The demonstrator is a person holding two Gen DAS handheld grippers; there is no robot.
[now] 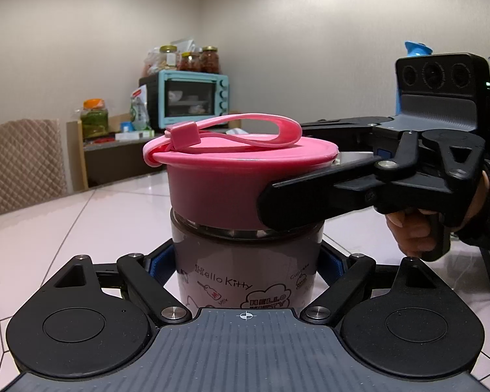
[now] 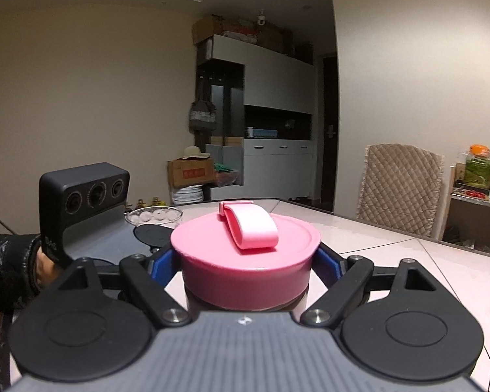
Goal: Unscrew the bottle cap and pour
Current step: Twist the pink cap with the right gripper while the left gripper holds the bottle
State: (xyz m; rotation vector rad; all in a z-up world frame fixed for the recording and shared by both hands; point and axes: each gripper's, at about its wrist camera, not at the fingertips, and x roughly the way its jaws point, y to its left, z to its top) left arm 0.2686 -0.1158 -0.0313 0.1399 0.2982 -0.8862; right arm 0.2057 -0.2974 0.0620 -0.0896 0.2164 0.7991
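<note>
A grey Hello Kitty bottle (image 1: 245,271) stands upright on the white tiled table (image 1: 81,222). It has a wide pink screw cap (image 1: 219,189) with a pink strap loop (image 1: 261,130) on top. My left gripper (image 1: 246,261) is shut on the bottle body, blue pads against both sides. My right gripper (image 2: 246,261) is shut on the pink cap (image 2: 245,268), its blue pads on the cap's sides. In the left wrist view the right gripper (image 1: 297,179) comes in from the right, one black finger (image 1: 310,196) across the cap's front. A metal ring shows between cap and body.
A glass bowl (image 2: 154,217) with round white pieces stands on the table behind the left gripper's body (image 2: 81,202). A quilted chair (image 2: 401,189) stands at the table's far side. A teal toaster oven (image 1: 192,101) and jars sit on a shelf beyond the table.
</note>
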